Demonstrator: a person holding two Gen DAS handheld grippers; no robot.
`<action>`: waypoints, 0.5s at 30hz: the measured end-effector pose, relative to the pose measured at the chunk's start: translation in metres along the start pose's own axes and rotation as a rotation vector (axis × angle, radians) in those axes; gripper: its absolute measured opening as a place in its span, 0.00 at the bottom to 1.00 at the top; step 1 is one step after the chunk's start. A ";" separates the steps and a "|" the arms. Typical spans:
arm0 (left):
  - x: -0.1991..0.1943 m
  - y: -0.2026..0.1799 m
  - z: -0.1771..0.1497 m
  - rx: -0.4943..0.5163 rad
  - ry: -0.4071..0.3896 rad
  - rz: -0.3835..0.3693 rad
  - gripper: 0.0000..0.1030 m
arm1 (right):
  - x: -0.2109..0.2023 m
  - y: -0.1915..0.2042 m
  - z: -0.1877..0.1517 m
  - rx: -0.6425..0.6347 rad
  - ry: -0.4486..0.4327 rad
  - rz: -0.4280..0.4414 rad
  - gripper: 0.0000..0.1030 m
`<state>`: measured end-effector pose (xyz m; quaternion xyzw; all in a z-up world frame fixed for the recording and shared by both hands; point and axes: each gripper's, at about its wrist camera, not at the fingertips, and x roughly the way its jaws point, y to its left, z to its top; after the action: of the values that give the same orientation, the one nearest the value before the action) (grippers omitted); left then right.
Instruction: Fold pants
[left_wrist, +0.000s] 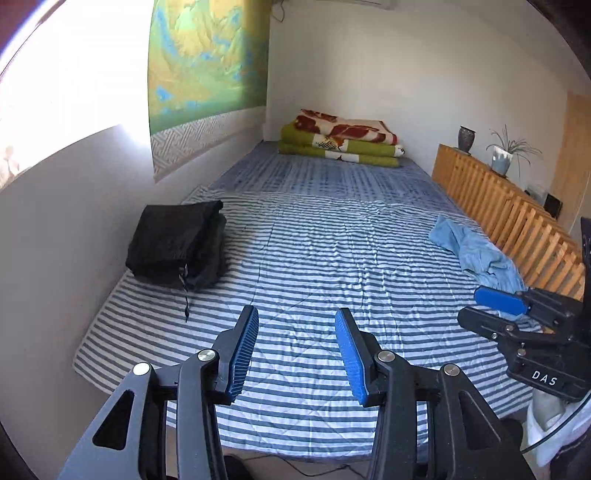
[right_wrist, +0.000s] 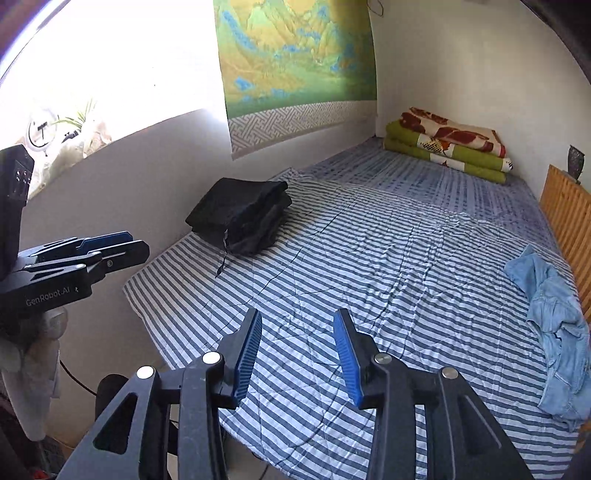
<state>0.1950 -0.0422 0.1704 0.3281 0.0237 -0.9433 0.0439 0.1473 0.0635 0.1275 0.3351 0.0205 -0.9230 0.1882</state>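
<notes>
Folded black pants (left_wrist: 175, 245) (right_wrist: 240, 214) lie in a stack at the left side of the striped bed, by the wall, a drawstring trailing from them. Crumpled light blue pants (left_wrist: 480, 254) (right_wrist: 554, 332) lie at the right side, next to the wooden rail. My left gripper (left_wrist: 297, 317) hangs open above the striped cover with nothing between its blue pads. My right gripper (right_wrist: 297, 319) is open too, empty, over the near middle of the bed. Each gripper shows in the other's view: the right gripper (left_wrist: 476, 306) close to the blue pants, the left gripper (right_wrist: 133, 245) near the wall.
A striped cover (left_wrist: 314, 258) (right_wrist: 369, 277) spreads over the bed. Folded green and red blankets (left_wrist: 340, 142) (right_wrist: 448, 147) sit at the far end. A slatted wooden rail (left_wrist: 509, 210) with a vase and a plant pot borders the right side. White wall and a scroll painting run along the left.
</notes>
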 end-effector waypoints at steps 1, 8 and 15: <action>-0.009 -0.007 -0.004 0.007 -0.014 0.005 0.49 | -0.008 0.000 -0.004 -0.006 -0.015 -0.018 0.39; -0.024 -0.026 -0.055 -0.025 0.005 0.009 0.55 | -0.026 -0.001 -0.047 0.028 -0.019 -0.065 0.43; -0.010 -0.010 -0.107 -0.089 0.043 0.062 0.67 | -0.031 0.000 -0.092 0.082 -0.006 -0.083 0.58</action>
<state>0.2682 -0.0239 0.0928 0.3466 0.0563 -0.9323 0.0870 0.2251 0.0889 0.0759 0.3387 -0.0042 -0.9310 0.1359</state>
